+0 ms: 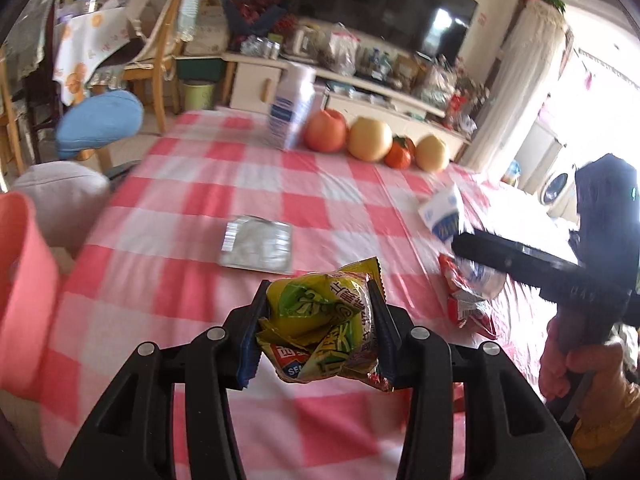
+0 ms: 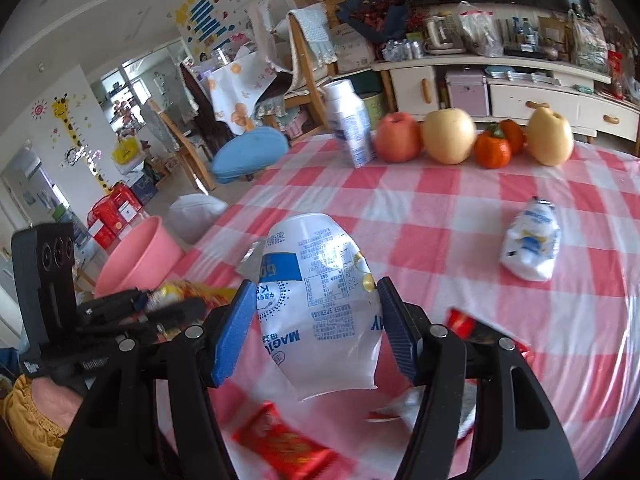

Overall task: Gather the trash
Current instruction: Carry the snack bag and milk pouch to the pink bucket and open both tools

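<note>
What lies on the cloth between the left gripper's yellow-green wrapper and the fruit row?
In the left wrist view, only a flat silver foil packet lies between wrapper and fruit.

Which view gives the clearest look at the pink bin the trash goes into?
The right wrist view: the pink bin shows its open rim and side wall beside the table, behind the left gripper. The left wrist view catches only a blurred slice of its wall at the frame's left edge.

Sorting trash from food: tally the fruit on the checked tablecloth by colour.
Round red apple: 1
Pale yellow round fruits: 2
Small orange fruits: 2
Total: 5
</note>
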Demonstrator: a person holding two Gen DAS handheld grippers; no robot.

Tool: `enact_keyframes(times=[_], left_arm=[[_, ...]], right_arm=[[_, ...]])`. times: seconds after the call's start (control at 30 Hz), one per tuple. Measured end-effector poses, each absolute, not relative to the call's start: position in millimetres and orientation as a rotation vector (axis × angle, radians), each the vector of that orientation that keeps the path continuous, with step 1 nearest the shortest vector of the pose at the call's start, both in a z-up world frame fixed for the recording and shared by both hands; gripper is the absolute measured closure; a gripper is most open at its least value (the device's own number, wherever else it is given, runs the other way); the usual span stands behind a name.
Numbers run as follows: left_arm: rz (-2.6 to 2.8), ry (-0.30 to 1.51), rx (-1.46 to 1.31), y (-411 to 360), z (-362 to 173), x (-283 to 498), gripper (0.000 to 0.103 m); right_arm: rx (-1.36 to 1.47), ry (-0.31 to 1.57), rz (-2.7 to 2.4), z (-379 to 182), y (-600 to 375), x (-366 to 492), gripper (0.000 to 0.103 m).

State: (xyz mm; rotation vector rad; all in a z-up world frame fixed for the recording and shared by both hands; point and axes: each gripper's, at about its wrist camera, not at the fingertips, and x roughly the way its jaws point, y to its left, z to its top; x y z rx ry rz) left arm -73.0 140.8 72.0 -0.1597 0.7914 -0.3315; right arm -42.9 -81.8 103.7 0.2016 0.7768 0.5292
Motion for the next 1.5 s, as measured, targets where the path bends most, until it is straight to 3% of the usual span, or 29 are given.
enact_keyframes(times=[0.33, 0.63, 1.0, 1.1, 1.23, 1.5], left_arm=[[-0.104, 0.663, -0.193, 269, 106, -108, 0.055], [0.126, 0.611, -0.257, 384, 106, -119, 0.055], [0.177, 0.663, -0.308, 440, 79, -97, 0.055], [0.195, 0.687, -0.33, 450, 68, -93, 0.052], [0.253, 0.684, -0.345, 461, 65, -99, 0.035], [0.271, 0.637, -0.347, 458, 80, -143, 0.028]], right_arm=[[0.219, 0.798, 0.684, 133, 25, -55, 0.04], [0.208, 0.778, 0.876, 180, 156, -38, 0.04], [0.137, 0.813, 0.923, 174, 272, -17, 0.04], [0.087, 0.835, 0.903, 155, 290, -13, 0.039], [0.103, 0.858, 0.86, 140, 291, -14, 0.034], [0.054, 0.767, 0.75, 144, 244, -47, 0.023]])
